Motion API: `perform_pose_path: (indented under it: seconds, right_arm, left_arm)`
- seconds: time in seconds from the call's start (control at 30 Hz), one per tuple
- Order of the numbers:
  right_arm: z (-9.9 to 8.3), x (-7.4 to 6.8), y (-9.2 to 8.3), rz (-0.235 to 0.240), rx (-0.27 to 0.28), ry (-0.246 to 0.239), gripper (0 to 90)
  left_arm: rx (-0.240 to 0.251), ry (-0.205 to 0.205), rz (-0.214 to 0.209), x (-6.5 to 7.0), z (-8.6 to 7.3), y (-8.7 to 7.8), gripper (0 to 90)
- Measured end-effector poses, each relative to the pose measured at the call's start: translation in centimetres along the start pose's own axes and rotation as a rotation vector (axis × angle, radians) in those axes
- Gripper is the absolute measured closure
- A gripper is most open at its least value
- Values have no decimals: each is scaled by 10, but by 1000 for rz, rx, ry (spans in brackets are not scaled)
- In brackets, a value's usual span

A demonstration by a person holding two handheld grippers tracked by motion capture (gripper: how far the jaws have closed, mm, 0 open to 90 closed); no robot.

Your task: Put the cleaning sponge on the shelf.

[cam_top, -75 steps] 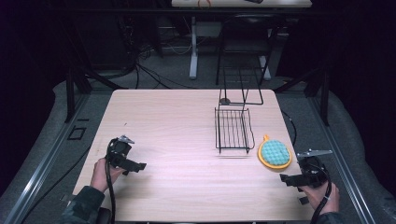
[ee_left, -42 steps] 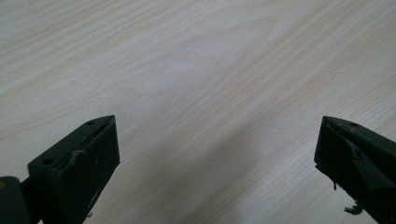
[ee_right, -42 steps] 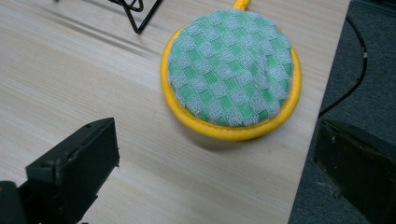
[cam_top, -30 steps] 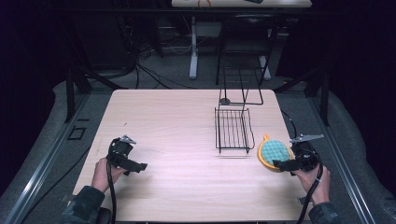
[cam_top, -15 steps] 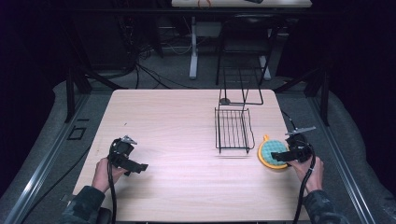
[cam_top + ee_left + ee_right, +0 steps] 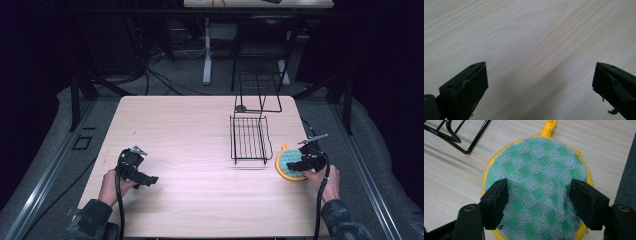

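A round yellow-rimmed pot holder [image 6: 286, 161] with a green and grey checked face lies flat near the table's right edge. My right gripper [image 6: 298, 165] is lowered onto it. In the right gripper view the pot holder [image 6: 536, 170] lies under and between the jaws of that gripper [image 6: 537, 191]. The jaws have just been closing, and the weave bulges a little between the pads. My left gripper [image 6: 148, 179] rests at the table's front left. In the left gripper view its jaws [image 6: 540, 75] stand wide apart over bare wood.
A black wire rack [image 6: 248, 140] lies just left of the pot holder, and its corner [image 6: 456, 135] is close to the right jaws. A taller wire frame [image 6: 257, 85] stands behind it. The table's right edge [image 6: 327, 150] runs close past the right hand.
The right hand has come forward and down from the table's right front onto the pot holder. The left hand has stayed where it was.
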State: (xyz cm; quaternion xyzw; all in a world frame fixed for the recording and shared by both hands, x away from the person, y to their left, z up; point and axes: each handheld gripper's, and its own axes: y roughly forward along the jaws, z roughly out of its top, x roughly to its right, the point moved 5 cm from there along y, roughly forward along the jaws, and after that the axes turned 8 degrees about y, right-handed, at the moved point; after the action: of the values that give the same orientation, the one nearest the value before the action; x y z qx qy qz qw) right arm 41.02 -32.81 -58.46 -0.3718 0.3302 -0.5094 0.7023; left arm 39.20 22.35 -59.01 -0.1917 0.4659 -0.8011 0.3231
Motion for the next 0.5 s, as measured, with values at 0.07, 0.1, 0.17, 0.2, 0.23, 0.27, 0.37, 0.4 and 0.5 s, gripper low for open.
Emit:
perform_pose_path:
  seconds: [0.07,0.1,0.17,0.2,0.23,0.27,0.37,0.4,0.5]
  right_arm:
    - [0,0,0,0,-8,1,314]
    - [-1,0,0,-1,-8,4,319]
    - [-1,0,1,5,3,10,336]
    - [-1,0,1,6,3,12,343]
    - [-1,1,1,6,4,12,349]
    - [-1,1,1,6,3,13,357]
    - [-1,1,0,7,-2,12,368]
    - [-1,1,0,7,-6,18,376]
    - [-2,1,0,10,-3,23,384]
  left_arm:
    - [-1,-1,3,1,0,0,2]
    - [-4,-2,-1,1,0,0,2]
    - [-8,1,-5,1,-1,1,3]
    - [-10,1,-3,1,-1,1,3]
    - [-10,1,-3,1,-1,1,4]
    - [-11,2,2,0,-1,1,5]
    - [-11,2,-2,0,-1,1,6]
    - [-11,3,-2,0,-1,1,6]
    - [-12,6,-4,1,-2,0,6]
